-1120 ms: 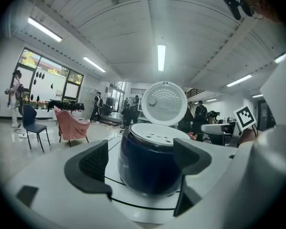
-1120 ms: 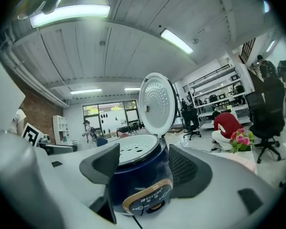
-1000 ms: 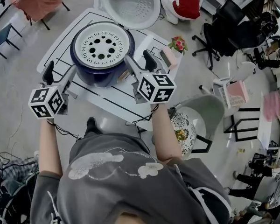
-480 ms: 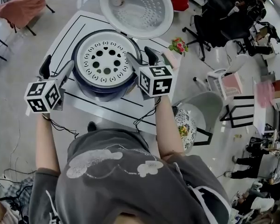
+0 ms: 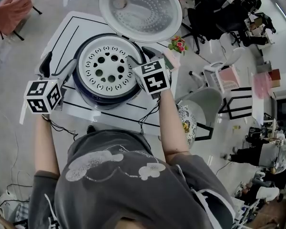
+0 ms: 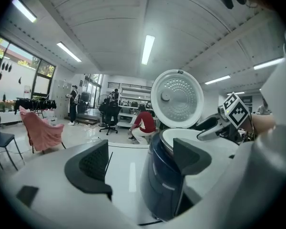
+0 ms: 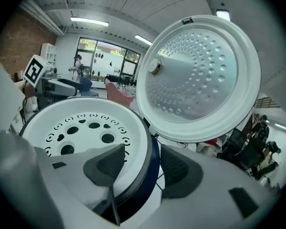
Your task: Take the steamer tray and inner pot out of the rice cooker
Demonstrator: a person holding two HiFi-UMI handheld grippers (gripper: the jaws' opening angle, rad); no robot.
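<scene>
The navy rice cooker stands on the white table with its lid swung up. The white perforated steamer tray sits in its mouth and hides the inner pot. My right gripper straddles the cooker's right rim. In the right gripper view one finger hangs over the tray and the other stays outside the wall. Its jaws have just been closing, with a gap still showing. My left gripper is open at the cooker's left side, which lies between its fingers.
A small pot of flowers stands at the table's right corner behind the right gripper. A grey chair and a patterned stool are to the right of the table. People and office chairs are further back in the room.
Both grippers have moved in toward the cooker. The right one rolled and dropped over the right rim, its jaws narrower. The left one came up to the left wall.
</scene>
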